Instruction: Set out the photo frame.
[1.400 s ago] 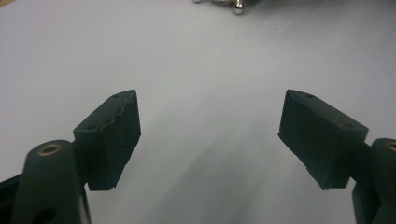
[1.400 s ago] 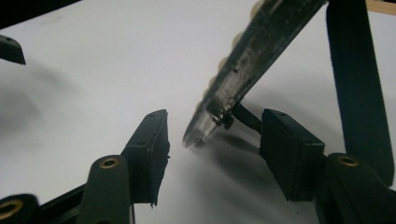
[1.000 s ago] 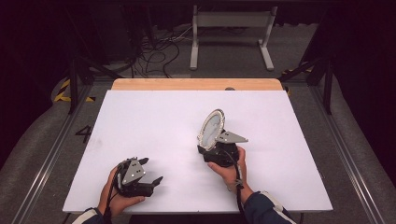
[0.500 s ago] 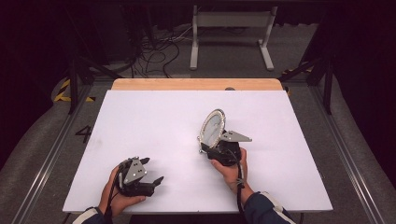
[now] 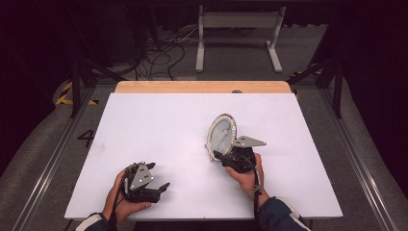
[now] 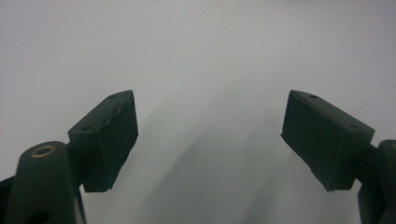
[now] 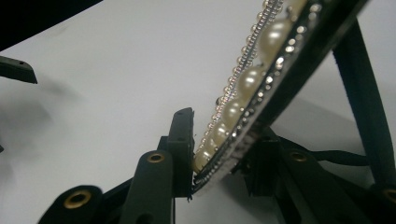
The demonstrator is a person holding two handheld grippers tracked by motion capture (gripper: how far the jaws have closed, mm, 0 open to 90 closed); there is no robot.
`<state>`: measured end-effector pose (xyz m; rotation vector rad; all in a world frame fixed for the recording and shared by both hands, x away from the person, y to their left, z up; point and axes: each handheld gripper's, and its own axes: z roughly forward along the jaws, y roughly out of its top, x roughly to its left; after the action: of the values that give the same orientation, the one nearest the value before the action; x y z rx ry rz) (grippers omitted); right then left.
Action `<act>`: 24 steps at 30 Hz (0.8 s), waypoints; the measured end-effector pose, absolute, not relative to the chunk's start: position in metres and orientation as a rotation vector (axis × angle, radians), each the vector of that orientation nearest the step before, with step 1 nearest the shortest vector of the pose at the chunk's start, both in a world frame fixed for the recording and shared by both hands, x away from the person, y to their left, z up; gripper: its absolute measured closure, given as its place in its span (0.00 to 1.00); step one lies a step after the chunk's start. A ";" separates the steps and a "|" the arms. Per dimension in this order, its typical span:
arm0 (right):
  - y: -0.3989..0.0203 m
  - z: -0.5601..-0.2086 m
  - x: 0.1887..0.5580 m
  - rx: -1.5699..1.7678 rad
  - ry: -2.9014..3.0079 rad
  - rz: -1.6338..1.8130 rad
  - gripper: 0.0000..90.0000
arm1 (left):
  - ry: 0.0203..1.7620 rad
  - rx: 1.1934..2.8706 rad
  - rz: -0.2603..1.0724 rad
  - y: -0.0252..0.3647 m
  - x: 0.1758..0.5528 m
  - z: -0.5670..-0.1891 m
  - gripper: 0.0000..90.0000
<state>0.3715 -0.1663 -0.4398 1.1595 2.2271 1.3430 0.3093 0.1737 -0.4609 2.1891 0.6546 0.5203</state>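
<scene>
An oval picture frame (image 5: 222,134) with a pearl and rhinestone rim (image 7: 261,60) stands tilted on its edge, right of the middle of the white table (image 5: 168,120). My right gripper (image 5: 217,155) holds it from the near side. Its jaws have just been closing, and the pads now press on the frame's lower rim in the right gripper view (image 7: 217,154). The frame's black back strut (image 7: 364,93) runs down behind it. My left gripper (image 5: 159,175) rests at the near left, jaws wide open with bare table between them (image 6: 210,135).
A wooden strip (image 5: 202,86) borders the table's far edge. Beyond it, cables (image 5: 163,53) and a white stand (image 5: 238,33) sit on the dark floor. Metal rails (image 5: 57,144) run along both sides.
My right hand and the frame have shifted slightly to the right. The left hand has stayed where it was.
</scene>
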 end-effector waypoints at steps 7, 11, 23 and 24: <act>-0.164 -0.439 0.370 1.122 2.207 1.323 0.73 | 0.655 2.194 0.517 0.173 0.309 -0.462 0.21; -0.162 -0.443 0.375 1.162 2.184 1.344 0.68 | 0.646 2.216 0.523 0.170 0.310 -0.464 0.21; -0.157 -0.449 0.381 1.202 2.180 1.376 0.77 | 0.636 2.242 0.525 0.169 0.312 -0.467 0.20; -0.158 -0.450 0.382 1.212 2.186 1.388 0.79 | 0.634 2.242 0.525 0.168 0.312 -0.467 0.20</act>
<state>0.3817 -0.1583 -0.4497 1.2122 2.1864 1.3882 0.3119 0.1684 -0.4665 2.2417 0.6337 0.5246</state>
